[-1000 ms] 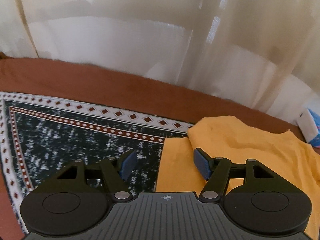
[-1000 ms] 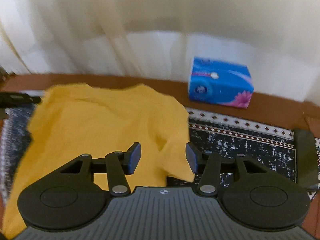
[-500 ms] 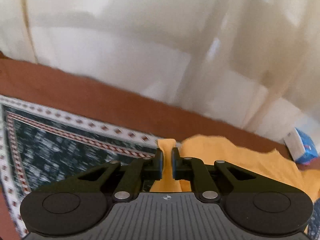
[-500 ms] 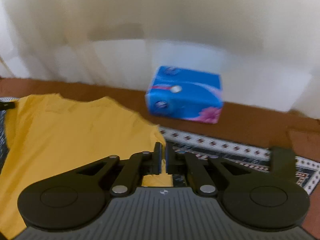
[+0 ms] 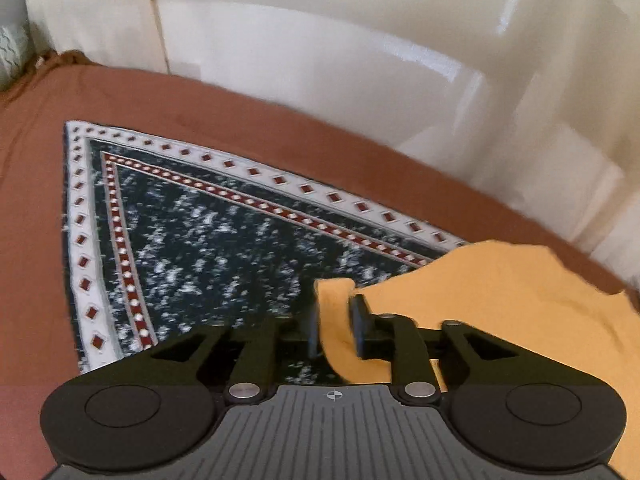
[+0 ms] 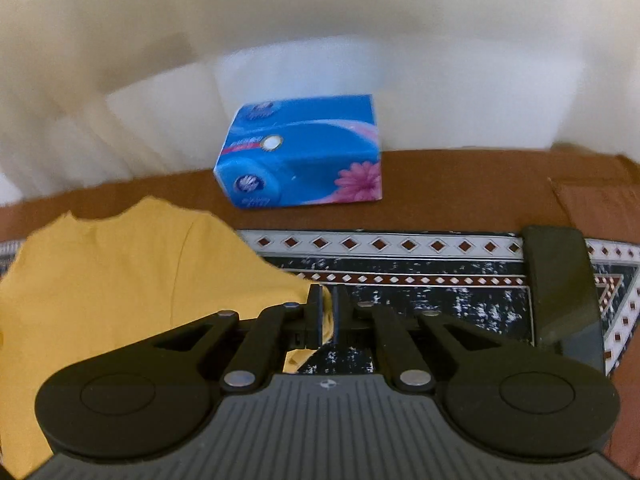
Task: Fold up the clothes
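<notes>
Now both hand-held grippers have hold of the yellow garment (image 5: 520, 300), where a second ago they stood spread above it, cloth between the pads but not gripped. In the left wrist view the left hand-held gripper (image 5: 338, 326) has a bunched corner of the cloth between its pads at lower centre. Its jaws have just been opening again after a tight close. The fabric fills the gap, but with the blur I cannot be sure the pads press on it.

In the right wrist view the right hand-held gripper (image 6: 327, 318) is clamped nearly together on a thin edge of the garment at centre. I judge that a fold is beginning, with the left grip in doubt.

The garment lies at the lower left of this view on the patterned mat (image 6: 440, 280), over a brown cover (image 6: 460, 200). Its long axis seems to run from the viewer towards the far edge, neckline away. A blue tissue box (image 6: 304, 156) sits beyond.
</notes>
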{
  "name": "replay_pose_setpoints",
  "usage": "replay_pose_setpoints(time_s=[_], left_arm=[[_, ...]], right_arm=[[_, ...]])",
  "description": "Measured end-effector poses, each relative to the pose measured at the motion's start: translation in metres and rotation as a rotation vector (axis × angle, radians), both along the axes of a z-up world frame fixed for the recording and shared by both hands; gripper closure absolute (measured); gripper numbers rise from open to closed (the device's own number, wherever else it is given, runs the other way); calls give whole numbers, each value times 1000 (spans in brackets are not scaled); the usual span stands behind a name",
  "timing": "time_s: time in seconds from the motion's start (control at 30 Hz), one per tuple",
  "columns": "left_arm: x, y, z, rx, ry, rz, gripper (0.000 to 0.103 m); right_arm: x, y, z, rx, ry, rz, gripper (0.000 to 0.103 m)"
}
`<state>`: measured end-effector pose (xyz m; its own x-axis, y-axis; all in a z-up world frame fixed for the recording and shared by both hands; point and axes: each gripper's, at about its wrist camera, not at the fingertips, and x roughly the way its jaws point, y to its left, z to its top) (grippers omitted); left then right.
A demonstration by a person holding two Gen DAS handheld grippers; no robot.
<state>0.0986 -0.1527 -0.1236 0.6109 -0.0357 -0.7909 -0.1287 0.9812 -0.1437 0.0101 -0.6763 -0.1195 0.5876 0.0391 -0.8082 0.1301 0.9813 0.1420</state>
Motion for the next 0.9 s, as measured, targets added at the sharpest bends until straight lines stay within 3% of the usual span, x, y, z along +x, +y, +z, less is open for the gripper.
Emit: replay_pose_setpoints(time_s=[0.07, 0.1, 0.2, 0.4, 0.63, 0.7, 0.73, 0.77, 0.9], left_arm=[[-2, 5, 6, 8, -18, 30, 50], [-3, 7, 10, 5, -27, 42, 50], [-8, 2, 32, 21, -77, 12, 49], [-13, -48, 58, -17, -124, -200, 41], [-18, -87, 44, 1, -79, -311, 40], [-19, -90, 40, 13, -66, -323, 40], [-20, -91, 38, 20, -60, -329, 40], [-21, -91, 38, 24, -59, -331, 40], [-25, -88, 37, 32, -56, -327, 39]], right_arm=[[-7, -2, 3, -4, -22, -19, 80], [-10, -4, 5, -4, -27, -29, 78], [-24, -4, 6, 29, -26, -39, 78], [-41, 25, -23, 113, 55, 47, 78], [-29, 45, -43, 129, 51, 6, 78], [-26, 46, -43, 121, 50, 13, 80], [-25, 46, -43, 117, 51, 20, 92], [-27, 44, -41, 119, 47, 22, 97], [-41, 36, -23, 117, 16, 23, 98]])
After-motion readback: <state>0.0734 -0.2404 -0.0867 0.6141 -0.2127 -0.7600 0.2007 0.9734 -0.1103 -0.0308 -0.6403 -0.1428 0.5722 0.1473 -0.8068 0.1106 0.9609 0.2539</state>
